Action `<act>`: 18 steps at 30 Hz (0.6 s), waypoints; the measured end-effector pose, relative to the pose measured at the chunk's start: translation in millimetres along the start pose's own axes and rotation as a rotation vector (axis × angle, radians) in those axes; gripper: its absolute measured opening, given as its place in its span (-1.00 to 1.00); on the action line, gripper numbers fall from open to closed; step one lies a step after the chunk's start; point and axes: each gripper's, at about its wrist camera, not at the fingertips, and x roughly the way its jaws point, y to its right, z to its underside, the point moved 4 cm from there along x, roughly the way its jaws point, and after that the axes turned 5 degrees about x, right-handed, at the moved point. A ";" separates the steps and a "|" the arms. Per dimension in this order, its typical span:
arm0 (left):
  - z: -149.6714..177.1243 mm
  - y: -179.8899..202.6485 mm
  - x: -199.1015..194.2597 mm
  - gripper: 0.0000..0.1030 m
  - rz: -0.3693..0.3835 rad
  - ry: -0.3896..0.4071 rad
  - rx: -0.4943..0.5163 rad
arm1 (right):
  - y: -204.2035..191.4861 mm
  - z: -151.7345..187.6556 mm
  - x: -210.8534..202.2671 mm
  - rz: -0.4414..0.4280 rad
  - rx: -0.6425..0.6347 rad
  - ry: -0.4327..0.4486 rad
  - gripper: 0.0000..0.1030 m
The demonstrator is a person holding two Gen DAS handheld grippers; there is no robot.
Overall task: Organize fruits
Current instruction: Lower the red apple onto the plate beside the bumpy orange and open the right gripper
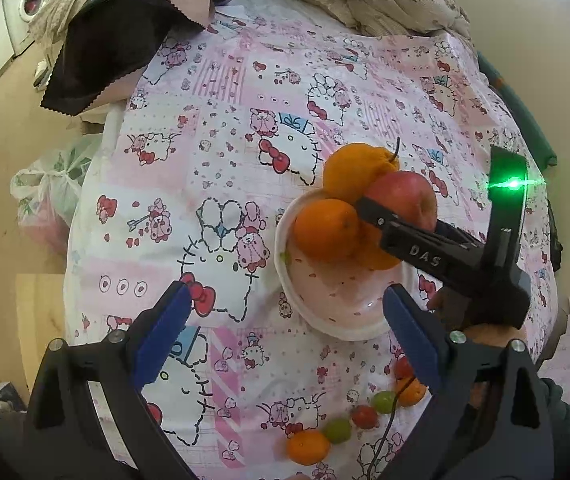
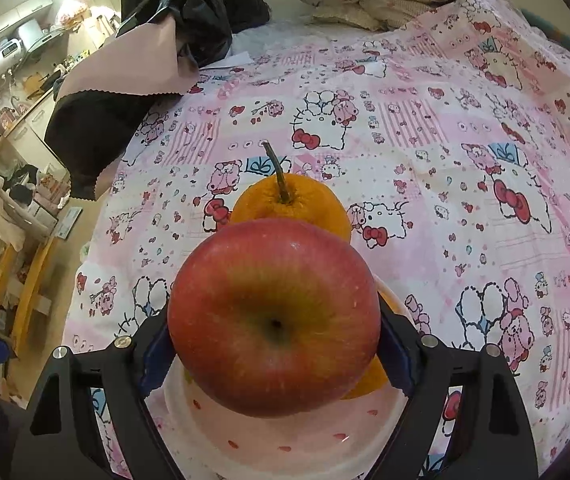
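A white bowl [image 1: 325, 316] with pink specks stands on the patterned cloth and holds several oranges [image 1: 327, 230]. A stemmed orange [image 1: 355, 168] sits at its far side. My right gripper [image 2: 275, 336] is shut on a red apple [image 2: 275, 316] and holds it over the bowl [image 2: 285, 440], above the oranges; it also shows in the left wrist view [image 1: 403, 198]. My left gripper [image 1: 285, 320] is open and empty, with the bowl's near rim between its blue pads.
Small fruits lie near the front: an orange one [image 1: 309, 446], green ones [image 1: 339, 430] and red ones [image 1: 365, 416]. Black and pink fabric [image 1: 117, 36] lies at the back left, a crumpled beige blanket [image 1: 385, 0] at the back. The table edge drops off at the left.
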 end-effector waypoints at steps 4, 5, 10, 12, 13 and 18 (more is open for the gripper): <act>0.0 -1.5 0.2 0.85 -0.011 0.006 0.004 | 0.6 -0.7 -4.1 -0.020 0.022 0.003 0.84; -0.2 -1.6 0.2 0.85 -0.013 0.007 0.005 | -0.5 -0.7 -5.1 -0.021 0.017 0.006 0.87; -0.4 -1.7 1.1 0.85 -0.017 0.007 0.010 | -2.3 0.2 -4.7 -0.017 0.010 0.000 0.88; 0.0 -1.8 1.4 0.84 -0.019 0.005 0.014 | -1.7 -0.2 -5.2 -0.015 0.009 0.003 0.88; -0.2 -2.0 1.3 0.85 -0.019 0.005 0.014 | -1.5 -0.7 -6.2 -0.012 0.009 0.006 0.88; -1.1 -3.1 -0.3 0.84 -0.020 0.017 0.010 | 0.7 -6.8 -15.0 -0.006 0.018 0.035 0.88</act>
